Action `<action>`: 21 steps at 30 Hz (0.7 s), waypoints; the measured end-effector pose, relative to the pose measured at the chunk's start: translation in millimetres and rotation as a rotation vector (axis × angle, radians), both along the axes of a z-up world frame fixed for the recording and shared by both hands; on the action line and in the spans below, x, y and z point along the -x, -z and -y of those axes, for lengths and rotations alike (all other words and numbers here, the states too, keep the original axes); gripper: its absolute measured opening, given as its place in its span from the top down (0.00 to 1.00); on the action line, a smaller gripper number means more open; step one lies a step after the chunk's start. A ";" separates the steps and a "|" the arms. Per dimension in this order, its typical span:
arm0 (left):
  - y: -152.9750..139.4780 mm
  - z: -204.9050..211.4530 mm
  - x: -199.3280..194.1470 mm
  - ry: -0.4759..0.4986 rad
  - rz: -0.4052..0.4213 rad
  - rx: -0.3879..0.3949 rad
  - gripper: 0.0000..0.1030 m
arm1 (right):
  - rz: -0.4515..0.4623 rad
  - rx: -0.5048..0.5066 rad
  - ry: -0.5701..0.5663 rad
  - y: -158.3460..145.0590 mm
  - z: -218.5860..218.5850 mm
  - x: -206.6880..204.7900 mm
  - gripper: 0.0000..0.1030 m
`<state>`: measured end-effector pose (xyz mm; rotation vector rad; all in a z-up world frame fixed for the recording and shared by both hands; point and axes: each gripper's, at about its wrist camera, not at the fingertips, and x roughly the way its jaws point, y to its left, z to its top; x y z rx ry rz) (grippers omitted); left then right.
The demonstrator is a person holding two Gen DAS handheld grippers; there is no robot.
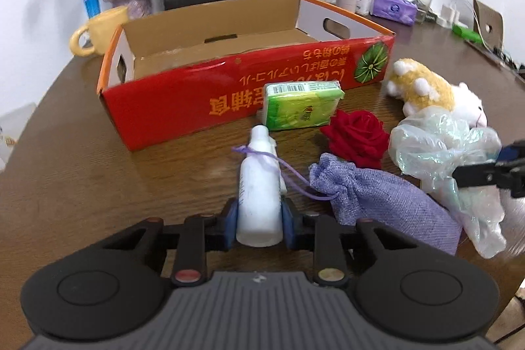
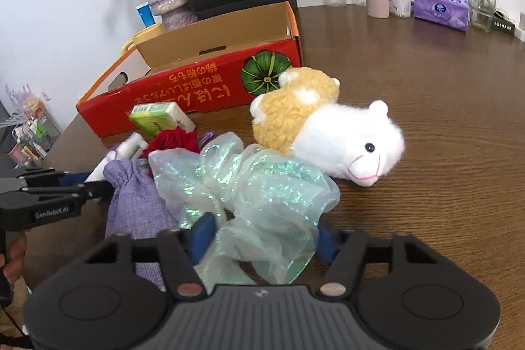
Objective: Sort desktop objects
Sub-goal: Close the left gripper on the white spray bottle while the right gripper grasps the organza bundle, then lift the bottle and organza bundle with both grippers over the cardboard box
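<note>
Gripping white bottle [image 1: 259,195], iridescent scrunchie [image 2: 262,195]

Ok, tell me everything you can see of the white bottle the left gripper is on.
The white bottle is a slim, opaque, plastic-looking cylinder with a narrower white cap, slightly scuffed. It lies on the brown table, cap pointing toward the red box. The left gripper has its blue pads against both sides of the base. A purple cord from the lavender pouch crosses its neck.
</note>
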<state>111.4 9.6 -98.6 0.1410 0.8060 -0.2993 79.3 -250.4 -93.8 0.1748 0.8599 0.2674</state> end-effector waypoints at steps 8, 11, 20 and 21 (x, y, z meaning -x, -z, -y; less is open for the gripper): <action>0.4 -6.8 9.4 -0.051 0.001 0.070 0.73 | 0.034 -0.070 -0.011 -0.6 5.6 7.9 0.85; -0.9 -9.9 12.6 -0.067 -0.002 0.088 0.73 | 0.065 -0.071 -0.017 -5.0 5.4 11.3 0.85; -16.1 -22.3 27.2 -0.144 0.080 0.101 0.73 | 0.119 -0.070 -0.050 -14.6 3.0 19.4 0.86; -17.6 -23.7 28.6 -0.151 0.088 0.104 0.73 | 0.123 -0.071 -0.054 -15.5 2.6 20.1 0.86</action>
